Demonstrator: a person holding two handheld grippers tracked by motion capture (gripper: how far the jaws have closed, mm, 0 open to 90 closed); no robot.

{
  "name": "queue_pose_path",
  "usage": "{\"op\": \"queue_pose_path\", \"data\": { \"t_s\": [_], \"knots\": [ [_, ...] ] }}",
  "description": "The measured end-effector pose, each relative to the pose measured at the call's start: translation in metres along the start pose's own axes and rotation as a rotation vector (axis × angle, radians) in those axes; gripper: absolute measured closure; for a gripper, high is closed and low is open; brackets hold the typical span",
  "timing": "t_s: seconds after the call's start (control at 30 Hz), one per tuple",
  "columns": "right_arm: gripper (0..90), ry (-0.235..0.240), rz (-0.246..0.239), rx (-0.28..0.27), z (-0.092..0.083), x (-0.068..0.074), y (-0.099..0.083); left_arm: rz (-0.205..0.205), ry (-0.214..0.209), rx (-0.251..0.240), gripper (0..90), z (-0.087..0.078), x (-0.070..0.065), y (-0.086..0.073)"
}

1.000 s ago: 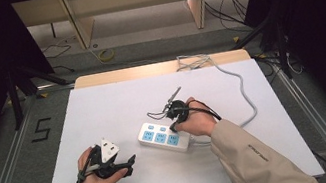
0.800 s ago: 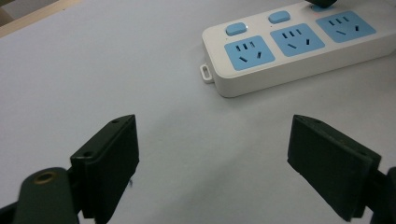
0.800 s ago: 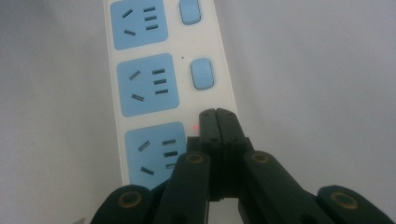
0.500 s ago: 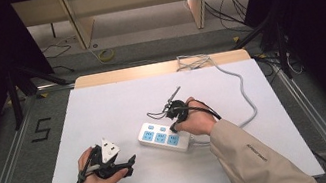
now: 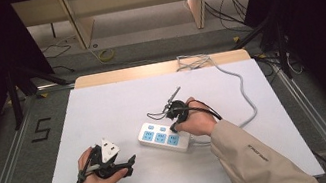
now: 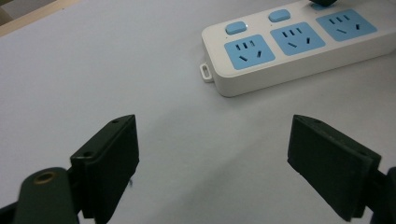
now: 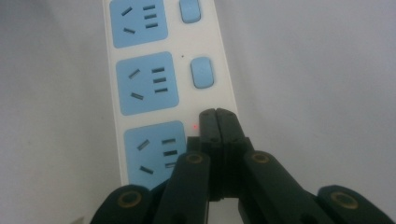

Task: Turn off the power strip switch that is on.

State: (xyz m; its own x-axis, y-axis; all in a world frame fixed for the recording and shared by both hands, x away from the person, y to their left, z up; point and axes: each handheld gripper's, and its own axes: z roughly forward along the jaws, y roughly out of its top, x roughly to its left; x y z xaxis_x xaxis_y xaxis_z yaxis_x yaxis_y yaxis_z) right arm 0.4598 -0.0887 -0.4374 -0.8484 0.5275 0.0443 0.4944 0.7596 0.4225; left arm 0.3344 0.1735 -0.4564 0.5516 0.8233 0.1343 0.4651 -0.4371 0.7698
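Note:
A white power strip (image 5: 165, 137) with three blue sockets and blue switches lies on the white table, a little right of centre. My right gripper (image 5: 173, 127) points down at its near end. In the right gripper view the right gripper (image 7: 217, 116) is shut, and its tips rest on the strip (image 7: 149, 84) beside the nearest socket. A small red light (image 7: 194, 125) glows next to the tips. My left gripper (image 5: 127, 164) sits low at the front left and aims at the strip. Its jaws are open and empty, as the left gripper (image 6: 215, 149) view shows, with the strip (image 6: 299, 51) ahead.
The strip's grey cable (image 5: 249, 101) loops off to the right, then runs to the table's (image 5: 103, 107) far edge, where it bunches up (image 5: 191, 61). Beyond the table there are wooden furniture legs and floor cables.

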Motion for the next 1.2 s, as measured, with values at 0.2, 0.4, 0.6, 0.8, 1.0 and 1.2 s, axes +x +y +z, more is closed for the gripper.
{"op": "queue_pose_path", "data": {
  "t_s": [0.2,0.4,0.6,0.8,1.0,1.2],
  "knots": [
    [90.0,-0.003,0.003,-0.023,-0.003,0.0,-0.001,0.0,0.0,0.001,16.2,0.0,0.0,0.0],
    [90.0,-0.002,0.012,-0.058,-0.007,-0.001,-0.001,0.0,0.001,0.002,16.2,0.0,0.0,0.0],
    [90.0,-0.006,0.015,-0.054,-0.009,-0.003,-0.003,-0.001,0.001,0.003,16.2,0.0,0.0,0.0],
    [90.0,-0.007,0.011,-0.066,-0.012,-0.003,-0.004,-0.001,0.001,0.003,16.2,0.0,0.0,0.0],
    [90.0,-0.009,0.006,-0.083,-0.015,-0.003,-0.007,-0.002,0.001,0.003,16.2,0.0,0.0,0.0],
    [90.0,-0.012,0.0,-0.09,-0.016,-0.002,-0.01,-0.002,0.001,0.004,16.2,0.0,0.0,0.0]
  ]
}}
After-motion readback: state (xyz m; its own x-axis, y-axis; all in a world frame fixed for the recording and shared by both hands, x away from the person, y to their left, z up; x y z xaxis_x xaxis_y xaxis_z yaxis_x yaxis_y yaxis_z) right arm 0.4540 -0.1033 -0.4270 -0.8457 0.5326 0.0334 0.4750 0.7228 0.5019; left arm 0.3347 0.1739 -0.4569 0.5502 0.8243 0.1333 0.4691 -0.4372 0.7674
